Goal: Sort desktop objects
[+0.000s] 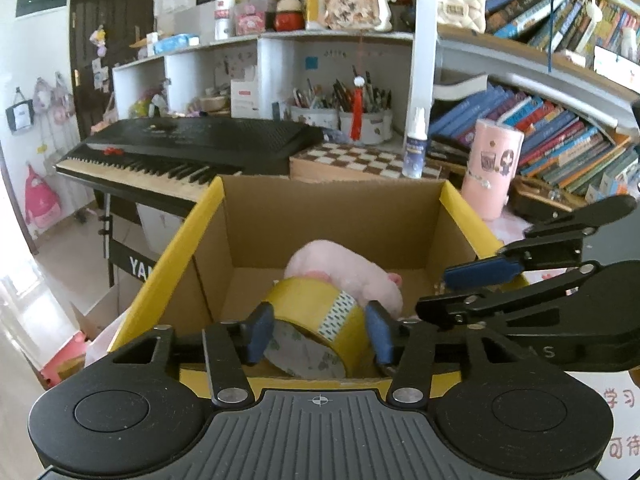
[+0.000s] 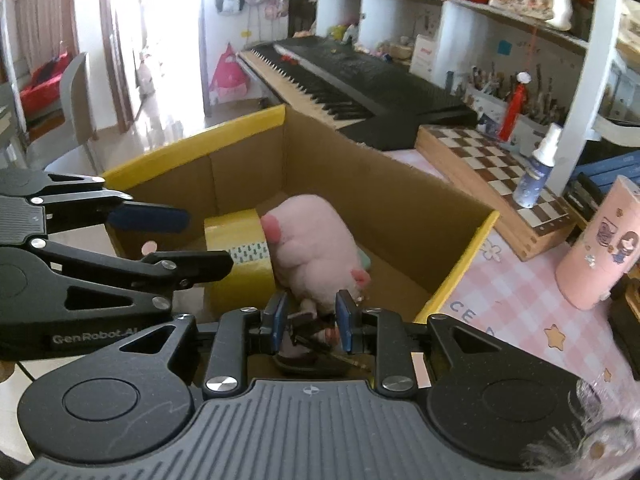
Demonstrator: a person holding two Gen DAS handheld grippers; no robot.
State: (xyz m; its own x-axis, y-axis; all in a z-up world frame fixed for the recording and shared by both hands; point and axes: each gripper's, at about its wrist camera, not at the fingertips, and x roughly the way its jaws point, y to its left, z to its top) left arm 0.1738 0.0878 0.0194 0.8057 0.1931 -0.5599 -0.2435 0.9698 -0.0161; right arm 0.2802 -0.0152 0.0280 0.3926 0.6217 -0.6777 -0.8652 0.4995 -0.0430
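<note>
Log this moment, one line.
left tool: open around yellow tape roll | right tool: grip unclear | cardboard box: holds roll, pink plush

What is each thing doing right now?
Box: open, flaps up.
Tape roll: in the box, tilted, between the left gripper's pads.
Pink plush: lying in the box beside the tape.
Right gripper: slightly open around a small dark item, hard to identify.
Spray bottle: upright, capped.

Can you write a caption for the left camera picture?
Left gripper around yellow tape roll beside pink plush toy in cardboard box.
</note>
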